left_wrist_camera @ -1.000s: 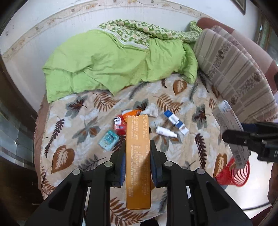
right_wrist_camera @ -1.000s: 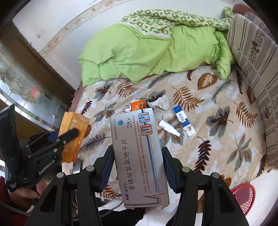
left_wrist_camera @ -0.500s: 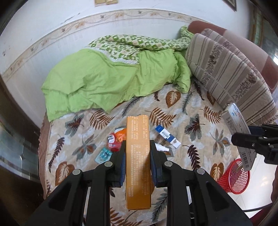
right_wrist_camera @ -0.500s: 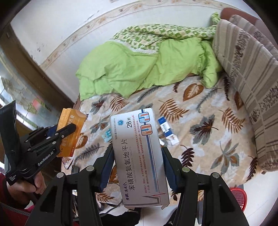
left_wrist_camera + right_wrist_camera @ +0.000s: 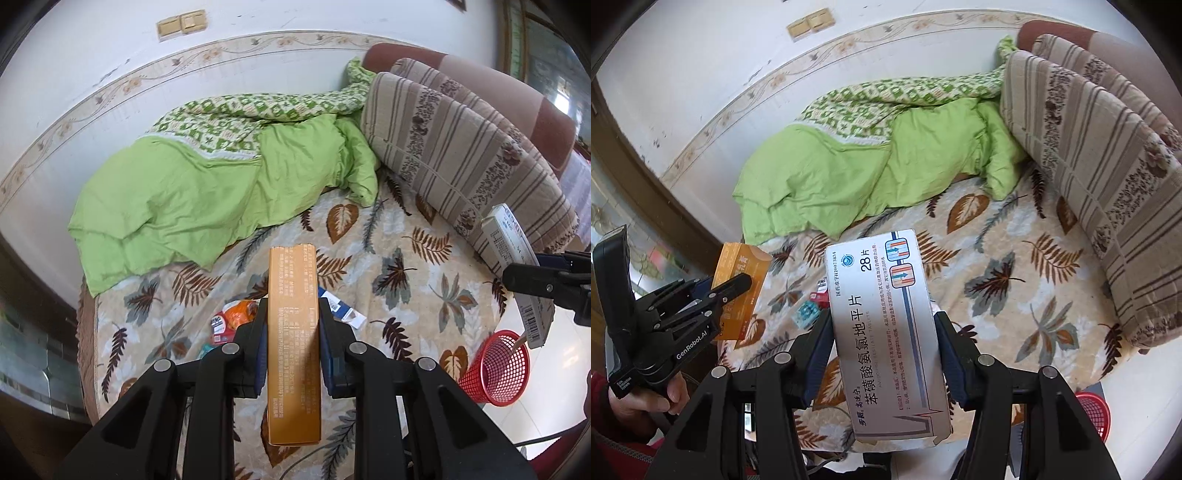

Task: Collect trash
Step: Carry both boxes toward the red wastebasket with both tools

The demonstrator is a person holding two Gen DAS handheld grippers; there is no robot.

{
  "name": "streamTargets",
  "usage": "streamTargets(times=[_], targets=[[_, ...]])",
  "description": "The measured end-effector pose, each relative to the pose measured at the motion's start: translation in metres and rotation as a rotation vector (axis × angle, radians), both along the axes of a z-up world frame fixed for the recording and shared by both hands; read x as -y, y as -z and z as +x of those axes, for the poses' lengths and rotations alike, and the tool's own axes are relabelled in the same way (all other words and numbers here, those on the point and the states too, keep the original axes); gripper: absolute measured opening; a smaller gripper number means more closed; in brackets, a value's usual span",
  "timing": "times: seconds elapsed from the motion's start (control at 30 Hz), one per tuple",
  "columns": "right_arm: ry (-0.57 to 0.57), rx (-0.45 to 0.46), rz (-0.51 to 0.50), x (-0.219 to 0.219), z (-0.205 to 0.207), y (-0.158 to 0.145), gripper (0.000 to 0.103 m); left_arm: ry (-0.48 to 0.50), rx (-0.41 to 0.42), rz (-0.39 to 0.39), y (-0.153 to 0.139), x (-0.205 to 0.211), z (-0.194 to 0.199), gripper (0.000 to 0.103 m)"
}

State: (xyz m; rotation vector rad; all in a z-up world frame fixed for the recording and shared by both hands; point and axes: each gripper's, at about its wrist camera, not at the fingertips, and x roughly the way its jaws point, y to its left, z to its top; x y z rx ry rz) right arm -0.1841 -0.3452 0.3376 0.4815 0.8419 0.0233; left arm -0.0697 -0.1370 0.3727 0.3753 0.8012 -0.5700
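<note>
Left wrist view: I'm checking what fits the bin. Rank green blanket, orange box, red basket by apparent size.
1. green blanket
2. orange box, enlarged by nearness to the camera
3. red basket

Behind the orange box (image 5: 293, 343): some of the trash on the bed (image 5: 406, 258). Only one end of a blue-and-white box (image 5: 338, 308) showing, and only part of an orange wrapper (image 5: 240, 312). A teal packet (image 5: 206, 349) mostly tucked behind a finger of the left hand-held gripper (image 5: 291, 321). Tiny print on the orange box, too small to read. Red basket (image 5: 495, 369) partly covered by the white box (image 5: 517, 273); in the right wrist view, mostly hidden behind a black gripper arm. A person's hand (image 5: 646, 398), cut off at the picture's edge.
</note>
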Motion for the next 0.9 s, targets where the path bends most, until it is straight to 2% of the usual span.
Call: streamTargets(times=[0.6,0.9], targets=[[0.158,-0.049,0.048,0.038,-0.051,0.018,0.058,0.149,-0.031,0.048,0.016,0.044,-0.032,0.022],[0.267,-0.110,0.082,0.063,-0.095,0.040,0.058,0.264,-0.091,0.059,0.036,0.081,-0.062,0.022]])
